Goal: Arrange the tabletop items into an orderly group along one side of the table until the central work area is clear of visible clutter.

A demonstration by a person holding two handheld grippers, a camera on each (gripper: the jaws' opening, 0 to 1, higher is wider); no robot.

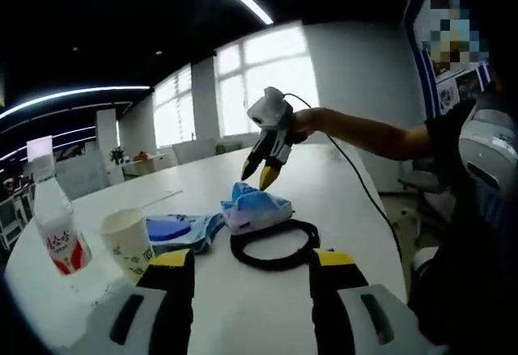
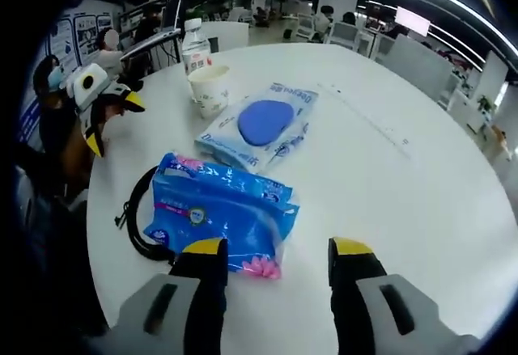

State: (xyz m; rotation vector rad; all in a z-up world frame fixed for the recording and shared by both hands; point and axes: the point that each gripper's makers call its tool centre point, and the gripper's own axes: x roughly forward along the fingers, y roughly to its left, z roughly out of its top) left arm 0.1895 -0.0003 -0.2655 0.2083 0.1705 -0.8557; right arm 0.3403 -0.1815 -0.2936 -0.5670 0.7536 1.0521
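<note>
In the right gripper view the right gripper (image 2: 278, 268) hangs with its jaws wide apart and holding nothing, and just beyond the left jaw tip lies the blue tissue pack (image 2: 220, 212), flat on the white surface (image 2: 405, 177), its near end almost under that jaw; a black cable loop (image 2: 139, 227) curls from below the pack's left side; a little farther lies the flat wipes packet (image 2: 259, 126) with a blue oval on it, then the paper cup (image 2: 209, 88) and, just behind the cup, the plastic bottle (image 2: 195, 45), both upright and near the far edge; in the left gripper view the left gripper (image 1: 252, 264) is also wide and empty, low over the surface, with the cable loop just ahead of it between its jaws, the tissue pack right behind the loop, and the cup and bottle to its left; I judge that the step in hand is the reaching for the tissue pack, which sits in the middle while cup and bottle already stand at one side; the next move calls for bringing the right gripper a little left and down so the jaws come around the soft pack, then closing gently; the cable beneath could be dragged along with it.
</note>
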